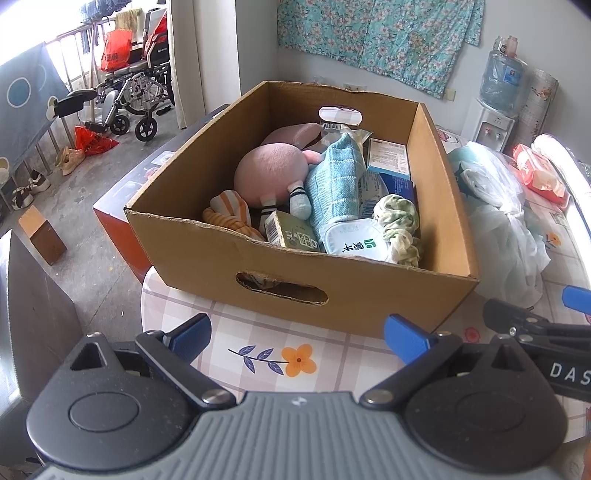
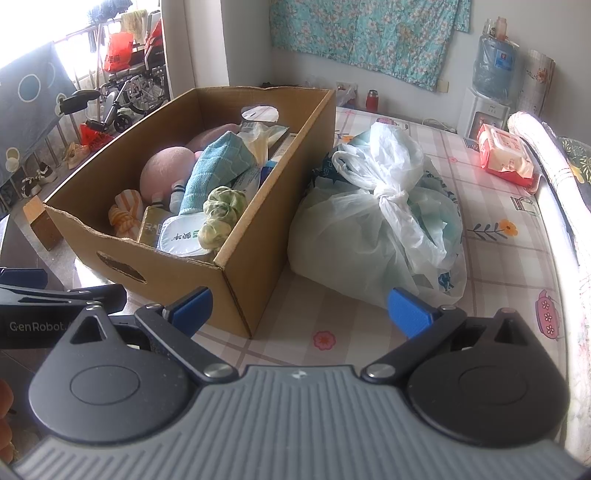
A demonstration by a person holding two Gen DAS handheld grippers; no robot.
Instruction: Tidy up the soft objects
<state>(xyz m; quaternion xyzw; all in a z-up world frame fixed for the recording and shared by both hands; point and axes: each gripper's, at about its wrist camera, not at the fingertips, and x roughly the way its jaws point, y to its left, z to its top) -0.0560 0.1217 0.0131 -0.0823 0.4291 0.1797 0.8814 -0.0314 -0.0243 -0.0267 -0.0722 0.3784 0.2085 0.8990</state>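
**Soft things wait in the box**

Both your claws, left and right, hang spread and empty before the cardboard box on the table. The pink plush toy inside looks light and squashy; pinch its round body.

Your left wrist camera looks forward and slightly down from low over the table, close to the near long wall of the cardboard box and facing into it. Your right wrist camera sits just to the right, near the box's front corner, facing along its right side toward the tied plastic bag. Both views share the box, the bag, the floral curtain and the water dispenser
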